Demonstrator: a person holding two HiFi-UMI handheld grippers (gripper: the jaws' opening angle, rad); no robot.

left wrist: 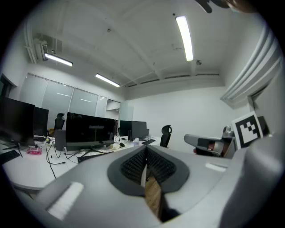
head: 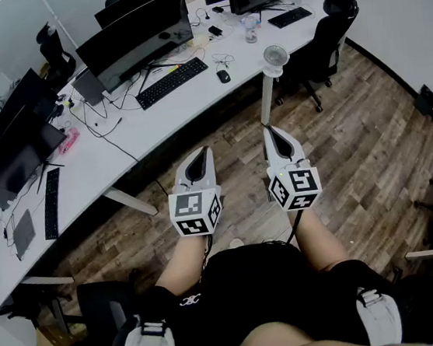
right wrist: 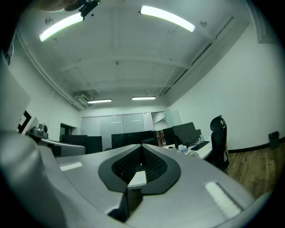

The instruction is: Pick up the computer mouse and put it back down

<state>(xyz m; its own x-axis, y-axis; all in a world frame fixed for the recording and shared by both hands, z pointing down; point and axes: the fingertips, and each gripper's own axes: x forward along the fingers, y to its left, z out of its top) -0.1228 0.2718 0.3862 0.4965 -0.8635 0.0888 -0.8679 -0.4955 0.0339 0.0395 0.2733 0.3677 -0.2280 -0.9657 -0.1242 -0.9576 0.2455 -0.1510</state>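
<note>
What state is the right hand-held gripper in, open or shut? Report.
Shut: the right hand-held gripper shows jaws together, nothing between.

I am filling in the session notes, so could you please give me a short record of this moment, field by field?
stage: pick-up not yet begun
left gripper: shut, nothing between its jaws, held over the wooden floor
right gripper: shut, nothing between its jaws, beside the left one
computer mouse: lying on the white desk, untouched, far from both grippers
keyboard: black, just left of the mouse in the head view
fan: small, white, at the desk edge right of the mouse
</note>
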